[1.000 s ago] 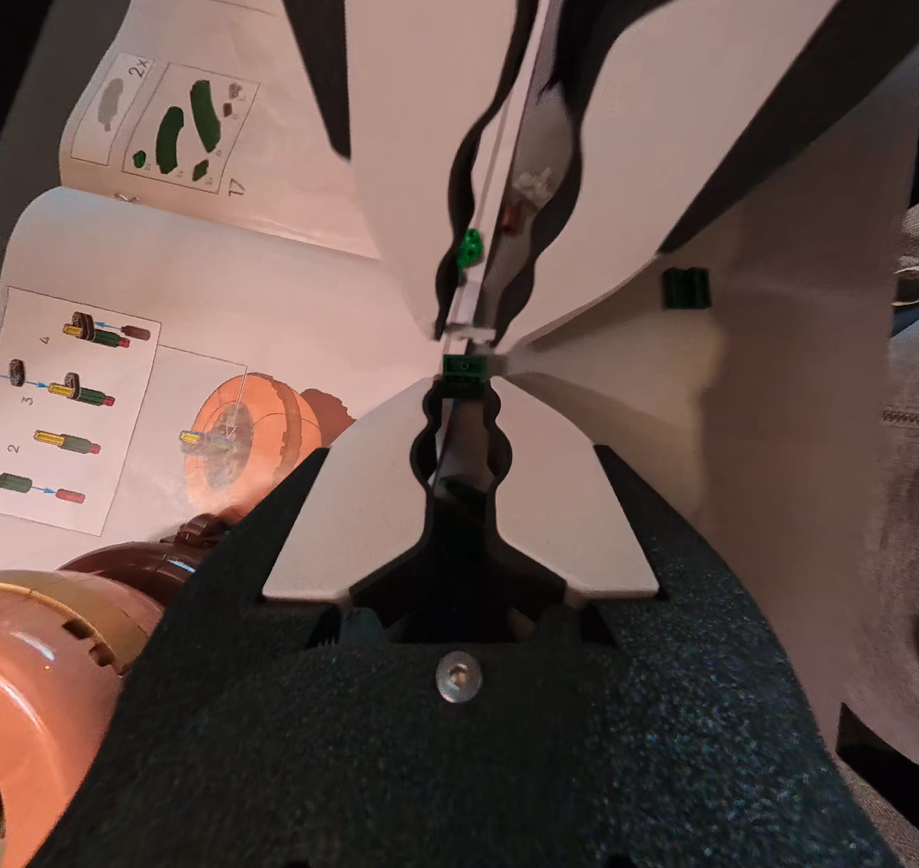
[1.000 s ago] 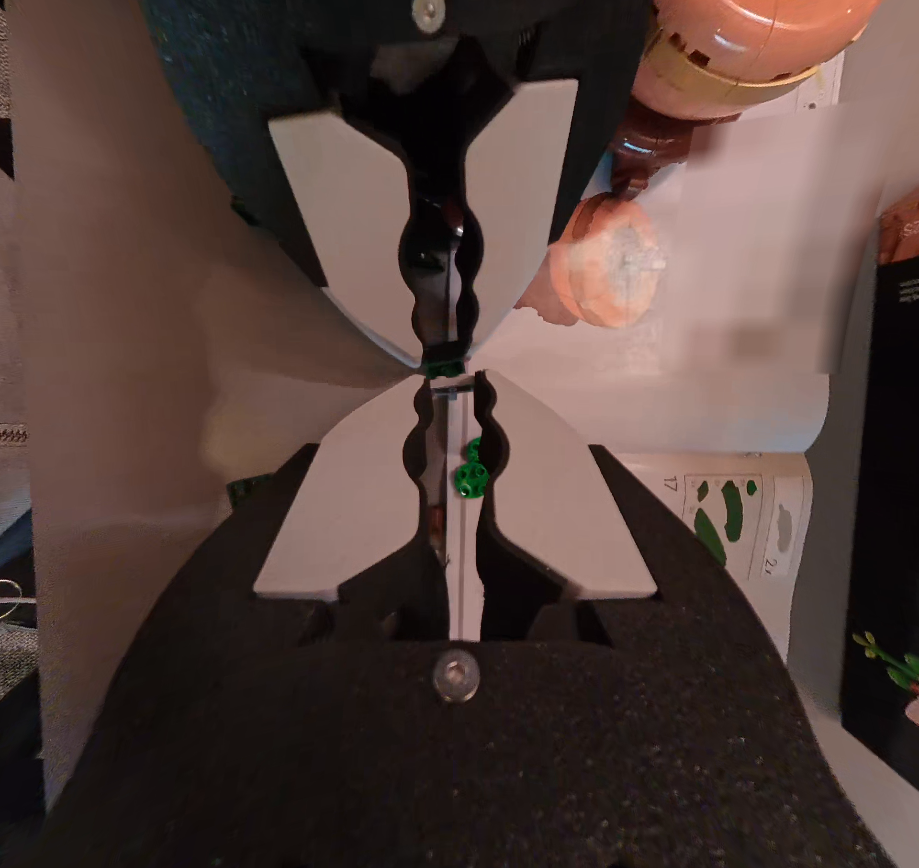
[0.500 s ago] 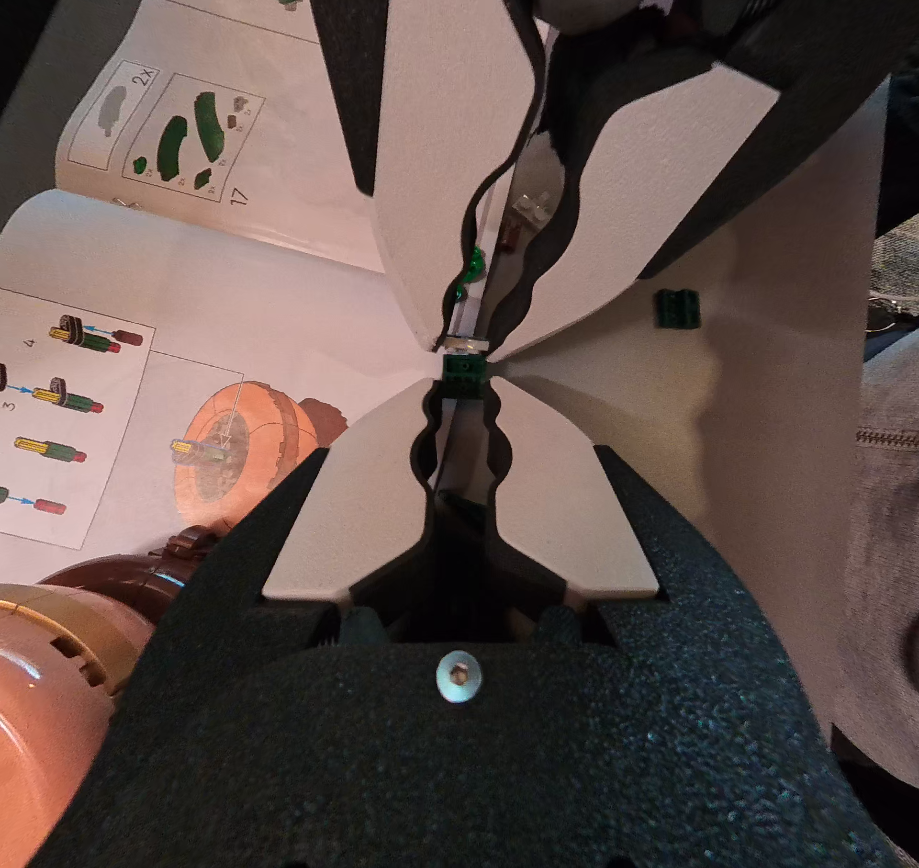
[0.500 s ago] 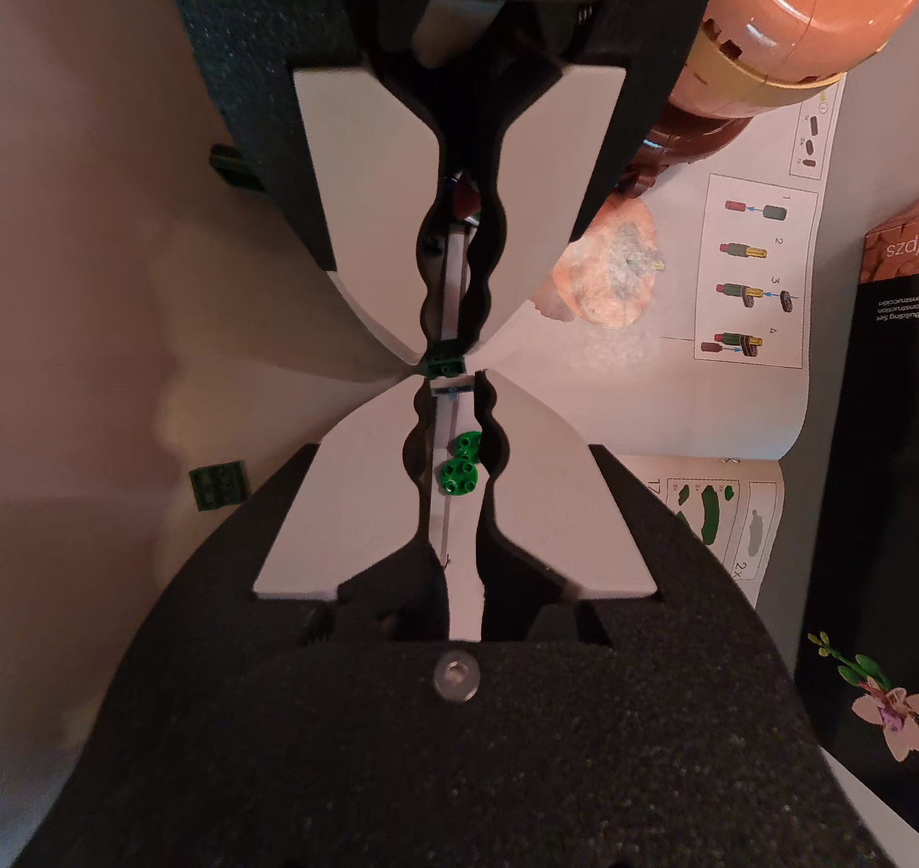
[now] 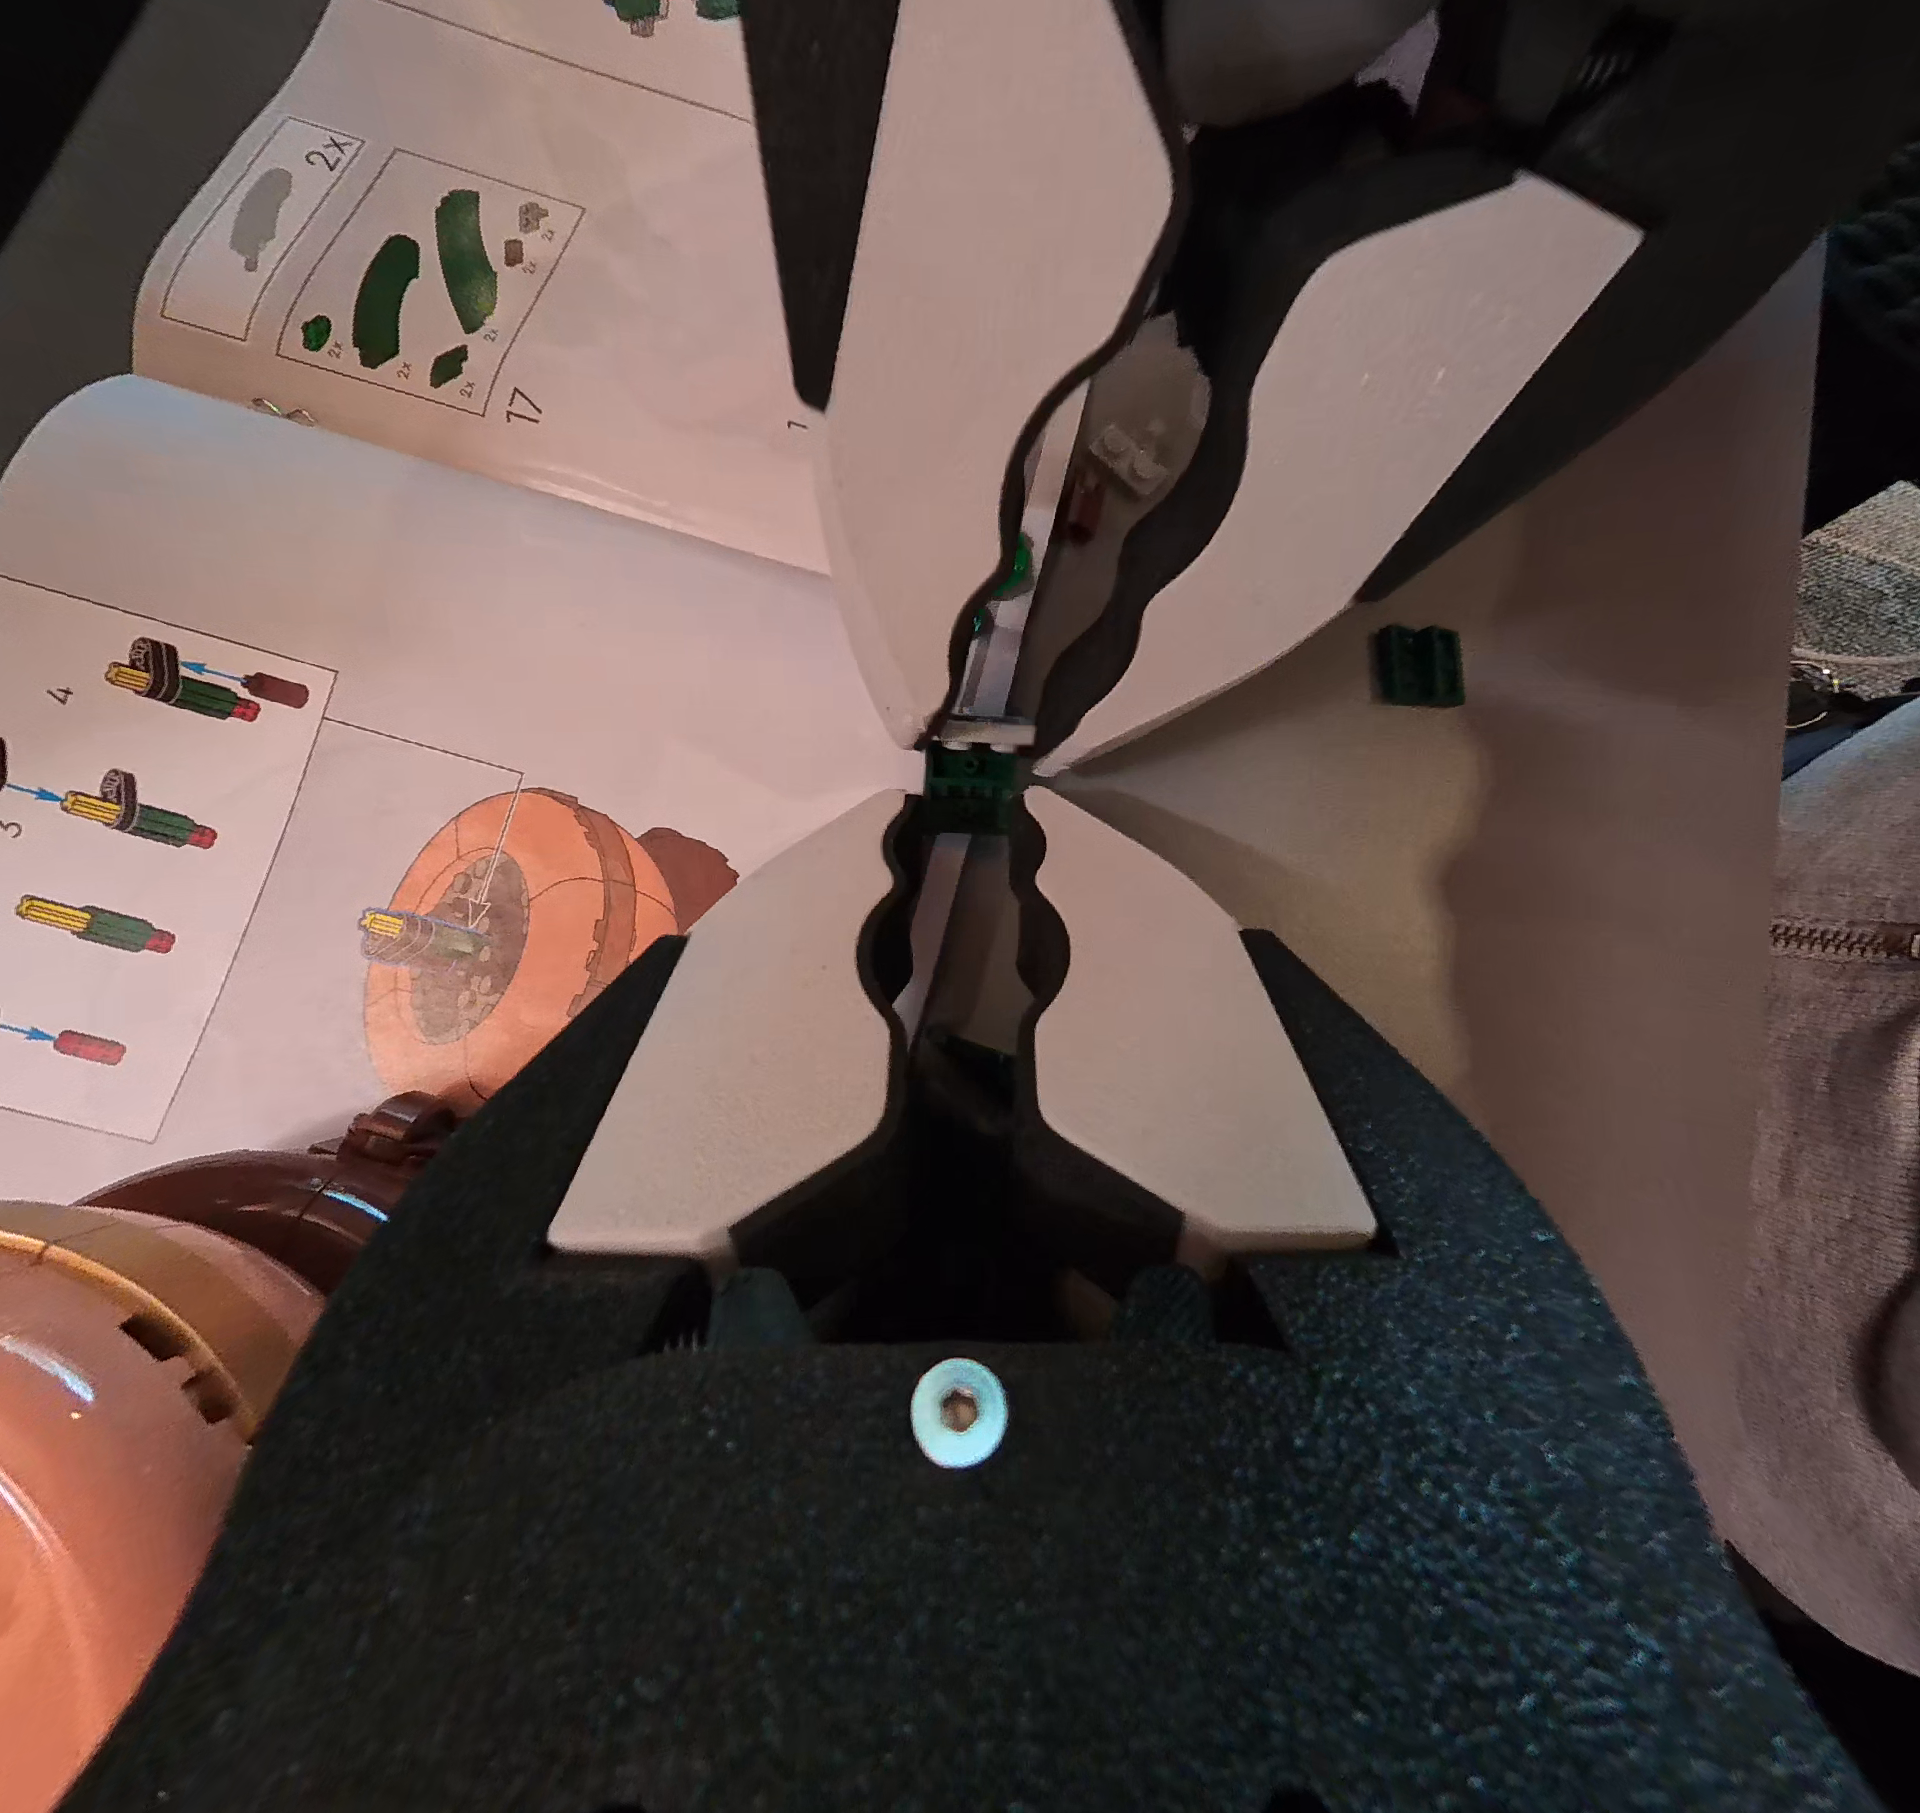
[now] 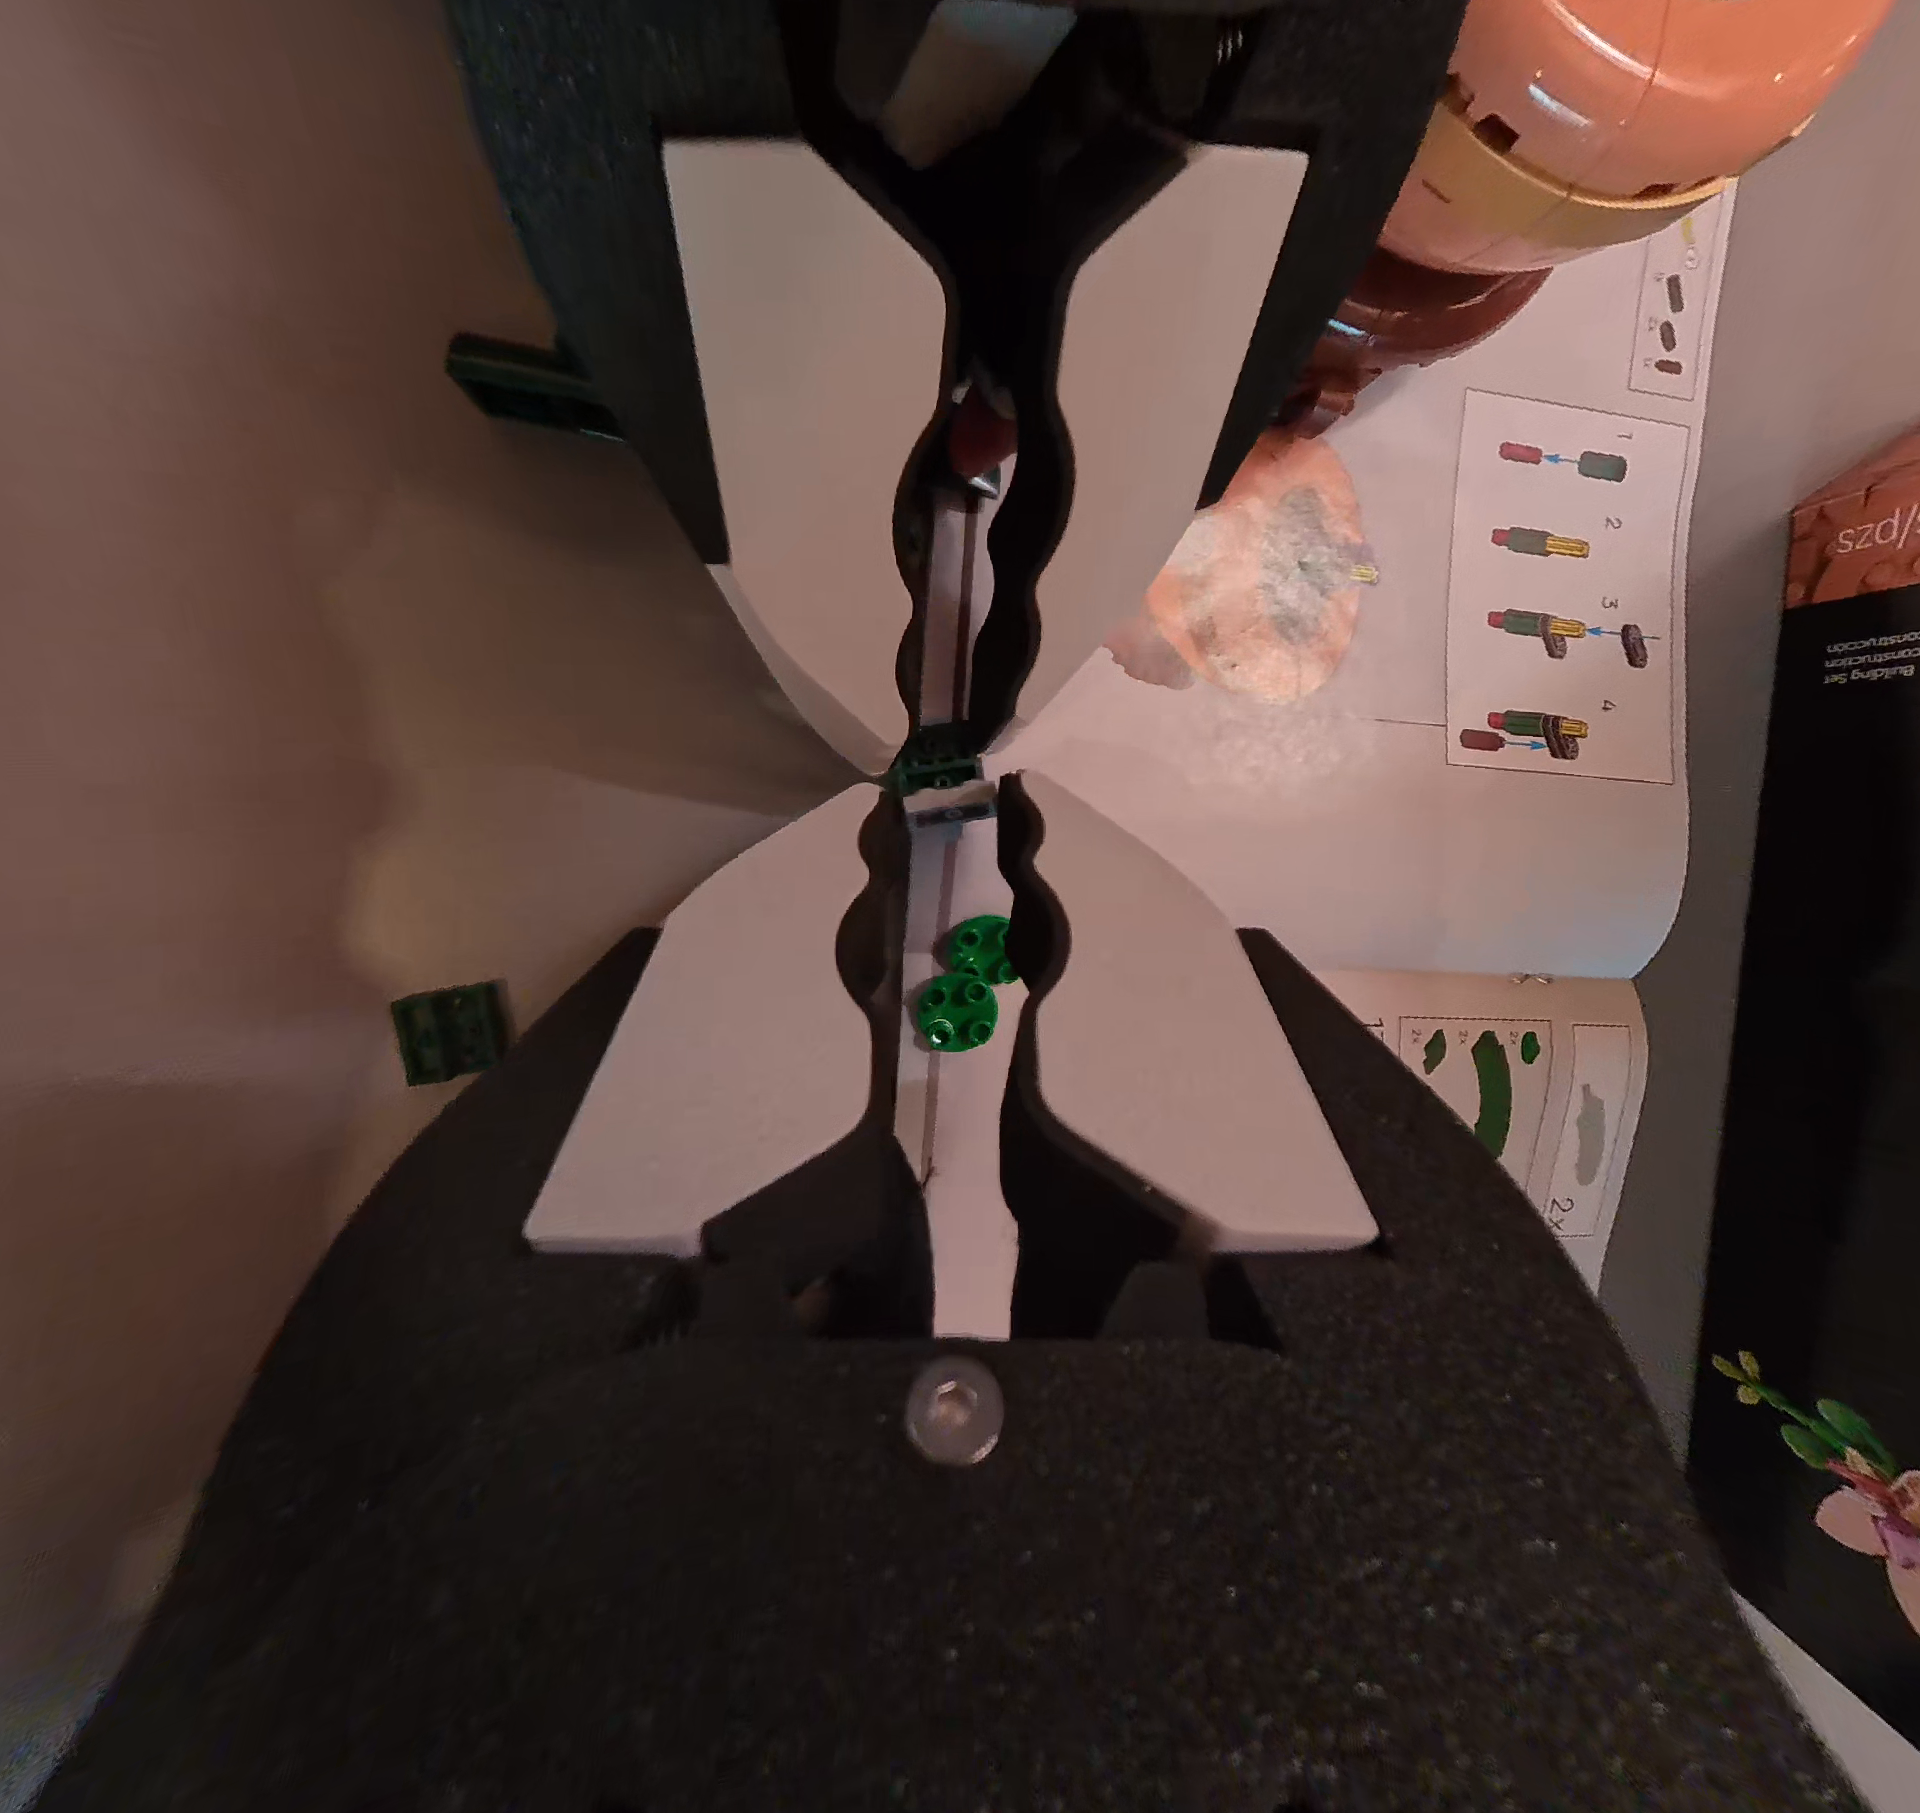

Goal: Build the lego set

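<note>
The left gripper [image 5: 971, 807] is clenched on a small dark green plastic brick [image 5: 969, 784]; tip to tip, the right gripper [image 6: 951, 807] pinches a thin grey plate [image 6: 951, 814] against it.

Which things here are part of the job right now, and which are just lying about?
In use: left gripper, dark green brick, right gripper, pale piece.
Lying about: spare green brick, round green studs, pot, booklet, box.

Pot model [image 5: 114, 1431] blocks left — bare table [image 5: 1299, 828] right.
</note>
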